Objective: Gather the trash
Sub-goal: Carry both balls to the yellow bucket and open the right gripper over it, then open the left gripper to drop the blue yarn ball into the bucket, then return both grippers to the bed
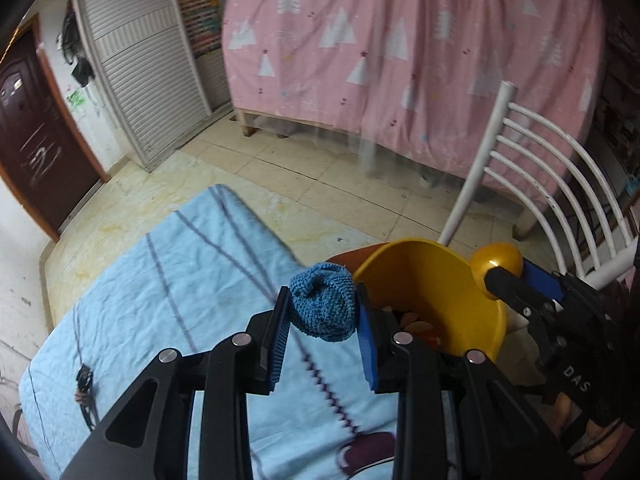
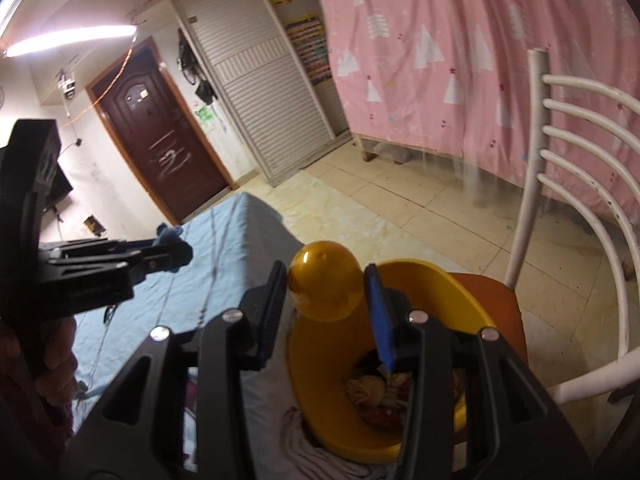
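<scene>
My left gripper (image 1: 322,312) is shut on a crumpled blue knitted cloth (image 1: 324,304) and holds it above the blue sheet (image 1: 180,280), just left of the yellow bin (image 1: 432,292). My right gripper (image 2: 326,294) is shut on the bin's round yellow knob (image 2: 324,284), which is part of the bin (image 2: 320,392). The bin holds crumpled paper and wrappers (image 2: 372,392). In the right wrist view the left gripper (image 2: 176,252) with the blue cloth shows at the left. In the left wrist view the right gripper (image 1: 500,276) grips the knob at the right.
A white metal chair (image 1: 532,160) with an orange seat (image 2: 496,300) stands under and behind the bin. A pink curtain (image 1: 400,40) hangs at the back. A dark cable (image 1: 84,392) lies on the sheet. Tiled floor (image 1: 320,168), a wardrobe (image 1: 140,60) and a brown door (image 2: 160,132) lie beyond.
</scene>
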A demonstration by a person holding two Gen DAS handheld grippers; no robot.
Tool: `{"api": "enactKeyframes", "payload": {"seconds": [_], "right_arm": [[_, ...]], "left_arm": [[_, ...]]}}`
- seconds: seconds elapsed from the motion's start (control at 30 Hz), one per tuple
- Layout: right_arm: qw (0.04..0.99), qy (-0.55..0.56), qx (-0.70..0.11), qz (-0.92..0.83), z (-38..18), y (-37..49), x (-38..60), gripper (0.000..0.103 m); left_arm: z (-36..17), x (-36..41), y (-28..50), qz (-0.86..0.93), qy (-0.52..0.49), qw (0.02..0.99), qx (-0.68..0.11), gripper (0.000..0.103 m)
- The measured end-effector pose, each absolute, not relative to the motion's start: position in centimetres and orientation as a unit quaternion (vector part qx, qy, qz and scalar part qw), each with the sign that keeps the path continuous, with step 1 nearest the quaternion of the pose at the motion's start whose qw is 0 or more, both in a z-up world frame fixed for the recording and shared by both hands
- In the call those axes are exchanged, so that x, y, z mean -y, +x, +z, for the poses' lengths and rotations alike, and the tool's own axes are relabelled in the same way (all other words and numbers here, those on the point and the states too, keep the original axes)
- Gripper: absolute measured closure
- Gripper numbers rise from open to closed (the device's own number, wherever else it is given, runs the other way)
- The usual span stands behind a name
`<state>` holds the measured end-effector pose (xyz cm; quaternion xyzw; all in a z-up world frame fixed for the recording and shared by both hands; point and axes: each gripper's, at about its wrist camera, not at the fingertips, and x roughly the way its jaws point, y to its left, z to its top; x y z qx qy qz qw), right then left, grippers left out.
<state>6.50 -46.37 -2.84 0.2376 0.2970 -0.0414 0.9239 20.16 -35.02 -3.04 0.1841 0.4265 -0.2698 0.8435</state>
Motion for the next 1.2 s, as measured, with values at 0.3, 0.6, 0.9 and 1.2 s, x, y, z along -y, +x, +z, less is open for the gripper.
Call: {"api": "enactKeyframes", "payload": {"seconds": [0.3, 0.6, 0.9, 1.2], "right_arm": [[0.919, 0.258, -0.289, -0.065, -3.8, 5.4, 48.8, 0.064], [0.917, 0.264, -0.288, -0.077, -4.2, 5.1, 49.2, 0.064], [0.921, 0.254, -0.286, -0.073, -3.5, 5.5, 48.3, 0.046], [0.928, 0.23, -0.29, -0.047, -2.0, 7.0, 45.2, 0.046]], "left_arm": [[-3.9, 38.9, 18.4, -0.309, 0.203, 0.824, -0.429, 0.08], [-4.3, 40.9, 17.3, -0.333, 0.209, 0.811, -0.433, 0.06], [-3.5, 38.5, 18.0, -0.313, 0.191, 0.824, -0.432, 0.058], [-1.2, 33.1, 18.3, -0.287, 0.147, 0.847, -0.422, 0.058]]}}
